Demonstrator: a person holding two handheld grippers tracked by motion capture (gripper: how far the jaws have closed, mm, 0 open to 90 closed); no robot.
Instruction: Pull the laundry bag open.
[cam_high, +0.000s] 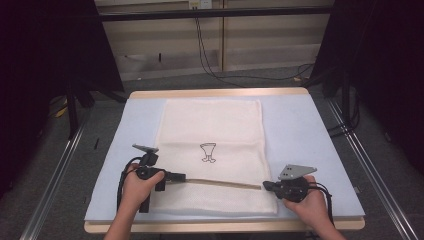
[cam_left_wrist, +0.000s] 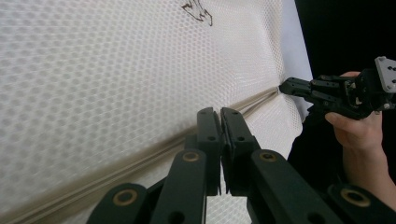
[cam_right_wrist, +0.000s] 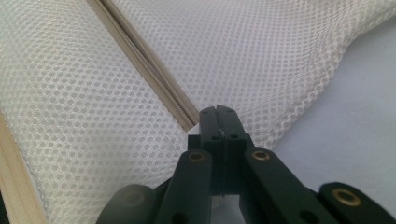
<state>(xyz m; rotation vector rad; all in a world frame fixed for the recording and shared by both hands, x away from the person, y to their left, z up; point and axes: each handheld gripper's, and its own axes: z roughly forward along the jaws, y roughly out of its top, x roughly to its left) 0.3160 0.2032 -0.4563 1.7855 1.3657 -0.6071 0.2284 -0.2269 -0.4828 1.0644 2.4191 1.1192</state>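
The mesh laundry bag's (cam_high: 212, 155) zipper (cam_high: 220, 183) runs 9-to-3 between the left hand-held gripper (cam_high: 181, 177) and right hand-held gripper (cam_high: 266, 186), each clenched on an end.

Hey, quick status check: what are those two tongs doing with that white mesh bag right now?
Left tongs shut at the zipper's left end. Right tongs shut at its right end. Mesh bag flat on the table. Nothing in the way.

Site: you are in a lab | evidence: black curtains (cam_high: 45, 45), floor rails (cam_high: 55, 175), loose cables (cam_high: 210, 60), padded table (cam_high: 310, 135)
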